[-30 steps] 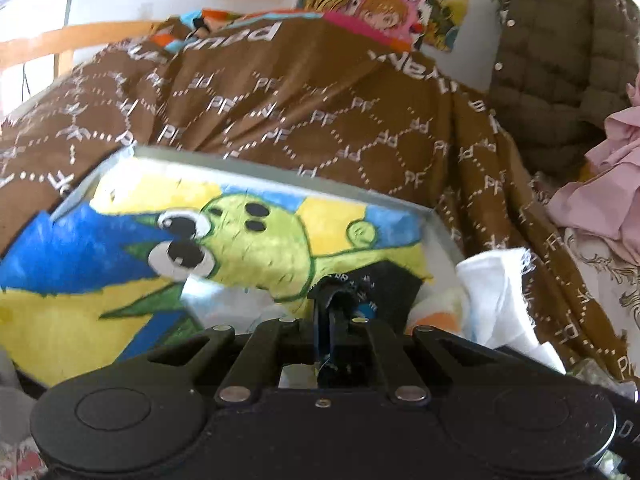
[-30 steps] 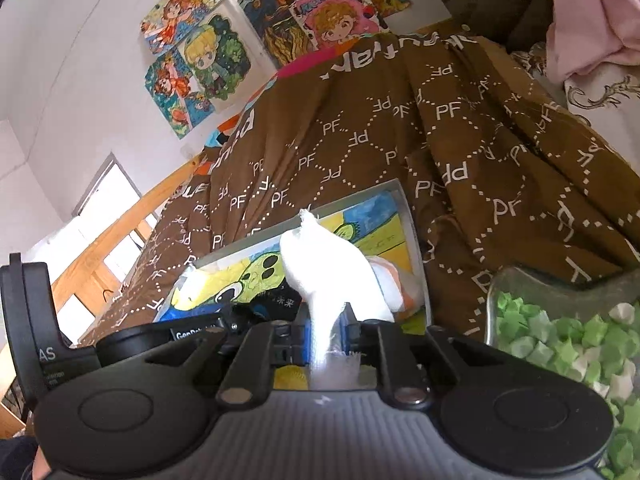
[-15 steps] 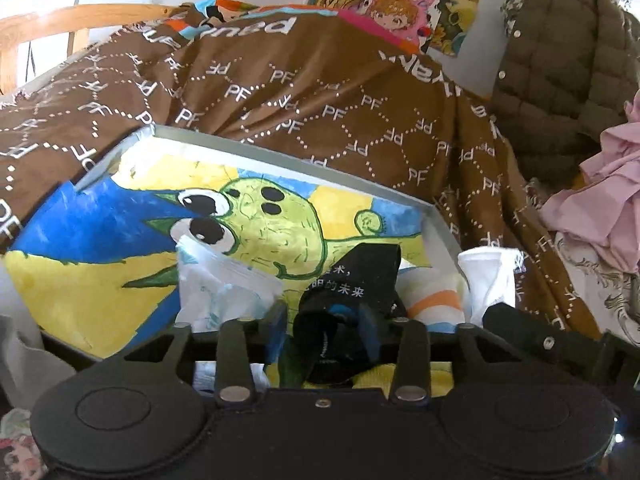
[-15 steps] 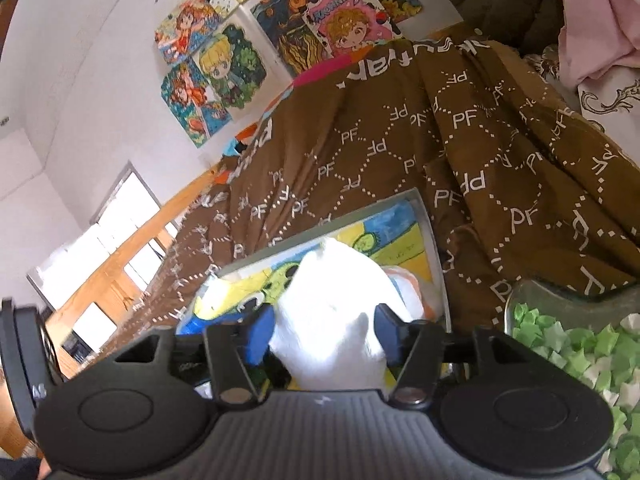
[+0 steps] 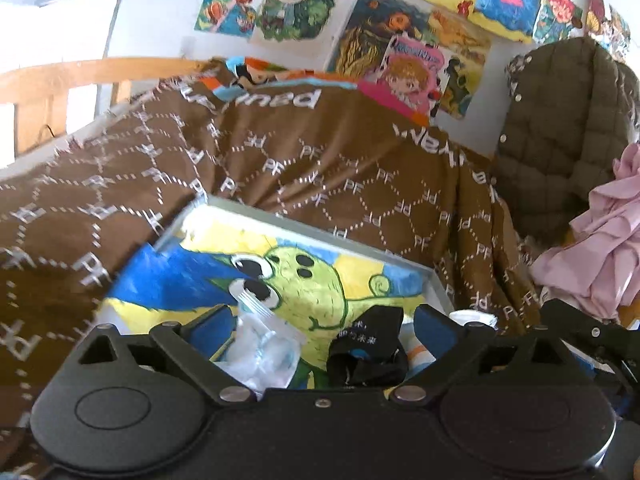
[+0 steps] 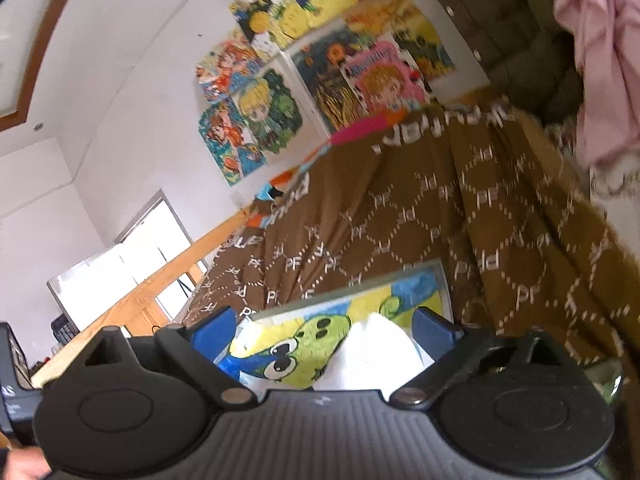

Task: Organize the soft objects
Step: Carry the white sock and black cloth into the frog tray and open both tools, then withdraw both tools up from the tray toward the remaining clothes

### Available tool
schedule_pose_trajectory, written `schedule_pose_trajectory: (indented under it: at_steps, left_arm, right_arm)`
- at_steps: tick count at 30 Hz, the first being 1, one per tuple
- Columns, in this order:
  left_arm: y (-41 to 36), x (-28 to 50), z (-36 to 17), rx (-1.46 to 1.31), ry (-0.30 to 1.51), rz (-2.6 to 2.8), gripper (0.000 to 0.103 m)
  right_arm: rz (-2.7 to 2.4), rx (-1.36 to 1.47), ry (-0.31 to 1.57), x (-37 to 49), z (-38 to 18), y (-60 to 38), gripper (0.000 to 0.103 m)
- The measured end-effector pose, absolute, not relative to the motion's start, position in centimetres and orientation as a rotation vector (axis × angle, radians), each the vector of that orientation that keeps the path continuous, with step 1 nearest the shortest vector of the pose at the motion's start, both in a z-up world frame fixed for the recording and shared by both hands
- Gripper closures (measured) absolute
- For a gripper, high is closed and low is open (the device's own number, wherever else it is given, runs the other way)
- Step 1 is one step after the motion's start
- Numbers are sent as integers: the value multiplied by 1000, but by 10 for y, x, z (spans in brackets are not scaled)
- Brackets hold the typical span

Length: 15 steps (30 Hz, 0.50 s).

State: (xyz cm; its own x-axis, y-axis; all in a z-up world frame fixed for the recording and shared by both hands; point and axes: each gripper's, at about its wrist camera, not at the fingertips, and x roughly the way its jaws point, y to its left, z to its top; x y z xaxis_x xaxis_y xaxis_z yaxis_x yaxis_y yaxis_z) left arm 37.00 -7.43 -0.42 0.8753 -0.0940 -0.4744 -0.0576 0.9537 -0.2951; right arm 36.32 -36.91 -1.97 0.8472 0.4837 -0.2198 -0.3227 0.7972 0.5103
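A black sock (image 5: pixel 366 354) and plastic bag (image 5: pixel 262 354) lie in the tray (image 5: pixel 308 226) on the blanket (image 5: pixel 280 164).

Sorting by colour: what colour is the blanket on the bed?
Brown blanket with white dotted hexagons and letters; left wrist view.

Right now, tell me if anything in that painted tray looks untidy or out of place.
Yes. In the painted tray, the black cloth lies crumpled rather than folded, with a crinkled clear plastic bag beside it and a white cloth bunched loosely near the right edge. Nothing looks spilled or damaged.
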Motion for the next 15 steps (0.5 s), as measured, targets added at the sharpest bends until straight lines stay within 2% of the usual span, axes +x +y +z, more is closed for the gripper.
schedule_pose_trajectory:
  at_steps: [7, 15]
  left_arm:
    - [-63, 321, 33, -283, 430, -40, 1]
    - [-49, 254, 55, -284, 367, -69, 1]
  right_arm:
    - [451, 375, 296, 319, 3, -364, 1]
    - [469, 386, 203, 259, 39, -359, 0]
